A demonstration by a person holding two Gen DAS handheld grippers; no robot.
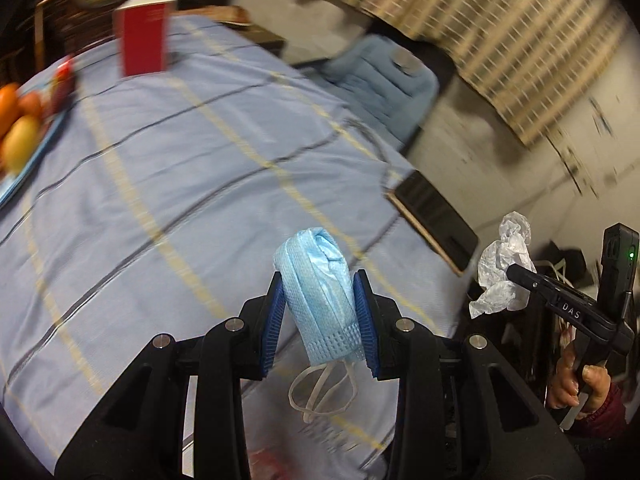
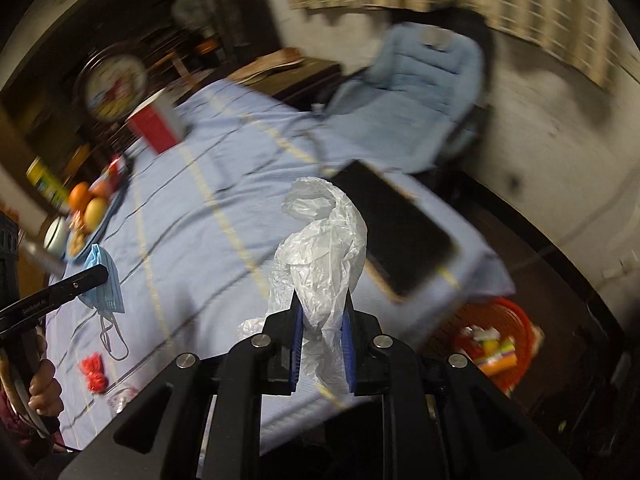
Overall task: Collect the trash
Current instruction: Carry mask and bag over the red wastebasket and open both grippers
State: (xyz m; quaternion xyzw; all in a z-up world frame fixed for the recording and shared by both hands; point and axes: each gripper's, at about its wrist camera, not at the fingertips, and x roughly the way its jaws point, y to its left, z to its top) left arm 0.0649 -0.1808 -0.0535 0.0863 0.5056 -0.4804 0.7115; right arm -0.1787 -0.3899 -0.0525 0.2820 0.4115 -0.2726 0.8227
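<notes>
Clamped between the blue pads of my left tool (image 1: 318,312) sits a folded blue face mask (image 1: 316,300), standing up out of the grip with its white ear loops dangling below the pads. It hangs in the air above the counter (image 1: 160,160), which is covered by a blue cloth with yellow and dark stripes.

My right tool (image 2: 322,328) is clenched on a crumpled clear plastic bag (image 2: 324,248); the bag bulges upward past the fingertips and a loose tail trails down between the pads. From the left wrist view that same bag shows off to the right, pinched at the tip of the right tool, beyond the counter's edge.

On the counter, a dark flat tablet (image 2: 396,232) lies near the right edge, just behind the bag as my right camera sees it. A red paper cup (image 1: 144,36) stands upright at the far end. A blue plate of fruit (image 2: 90,208) rests along the left side. A small red scrap (image 2: 94,372) lies on the cloth near the front, below the mask.

Down on the floor to the right of the counter stands an orange basket (image 2: 520,320) holding colourful wrappers. A blue padded chair (image 2: 420,88) sits at the far side of the counter.
</notes>
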